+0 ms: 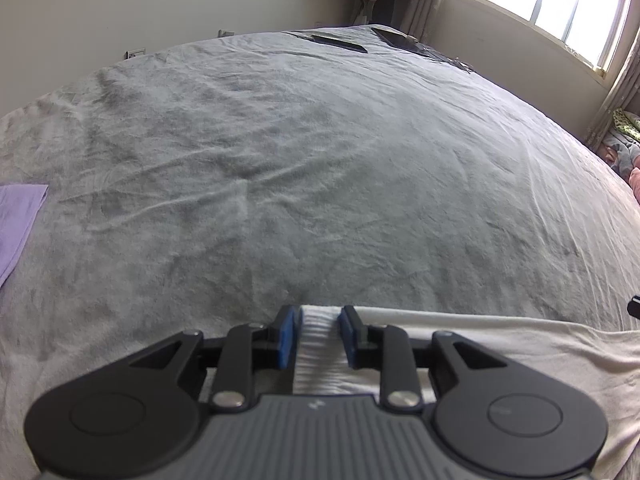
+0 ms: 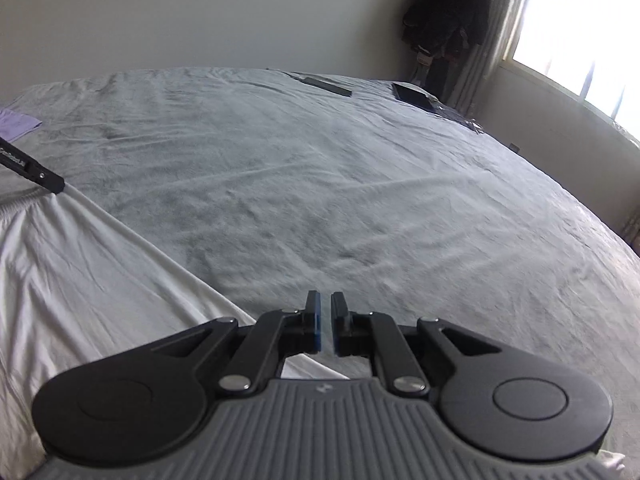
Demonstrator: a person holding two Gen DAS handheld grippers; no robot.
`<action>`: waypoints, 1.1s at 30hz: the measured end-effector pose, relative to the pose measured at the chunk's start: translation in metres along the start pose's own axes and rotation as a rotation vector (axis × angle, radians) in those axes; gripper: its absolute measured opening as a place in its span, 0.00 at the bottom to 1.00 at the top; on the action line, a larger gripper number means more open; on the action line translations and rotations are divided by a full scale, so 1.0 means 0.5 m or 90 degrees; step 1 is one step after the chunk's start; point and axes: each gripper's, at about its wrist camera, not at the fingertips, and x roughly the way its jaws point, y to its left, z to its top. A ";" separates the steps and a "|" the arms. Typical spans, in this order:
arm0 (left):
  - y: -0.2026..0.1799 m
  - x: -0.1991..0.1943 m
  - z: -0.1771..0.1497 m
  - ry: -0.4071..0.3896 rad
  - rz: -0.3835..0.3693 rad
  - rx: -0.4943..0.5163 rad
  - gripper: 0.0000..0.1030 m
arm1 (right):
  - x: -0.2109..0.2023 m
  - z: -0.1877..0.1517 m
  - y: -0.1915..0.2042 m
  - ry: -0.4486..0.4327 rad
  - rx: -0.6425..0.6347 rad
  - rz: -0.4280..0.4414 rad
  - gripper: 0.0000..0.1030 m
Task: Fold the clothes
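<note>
At the lower frame edge, the left gripper (image 1: pixel 319 334) stands spread astride the white garment's (image 1: pixel 500 344) ribbed edge while the right gripper (image 2: pixel 325 326), nearly pressed together, holds nothing visible, so next likely calls for pinching that edge.

A home bedroom: a wide grey-sheeted bed (image 1: pixel 320 160), curtained window (image 1: pixel 560 0), clothes hanging (image 2: pixel 444 12) in the corner.

Grey bed (image 1: pixel 320 168) — white garment (image 1: pixel 500 344), lilac cloth (image 1: pixel 18 216), dark flat items (image 1: pixel 340 43)

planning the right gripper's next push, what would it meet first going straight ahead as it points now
Probably the wrinkled grey bedspread just ahead of the right gripper; nothing else lies in that line, though depth is unclear.
</note>
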 end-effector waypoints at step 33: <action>-0.123 -0.001 -0.049 -0.006 -0.058 0.200 0.43 | 0.023 -0.123 -0.070 0.066 0.015 -0.103 0.13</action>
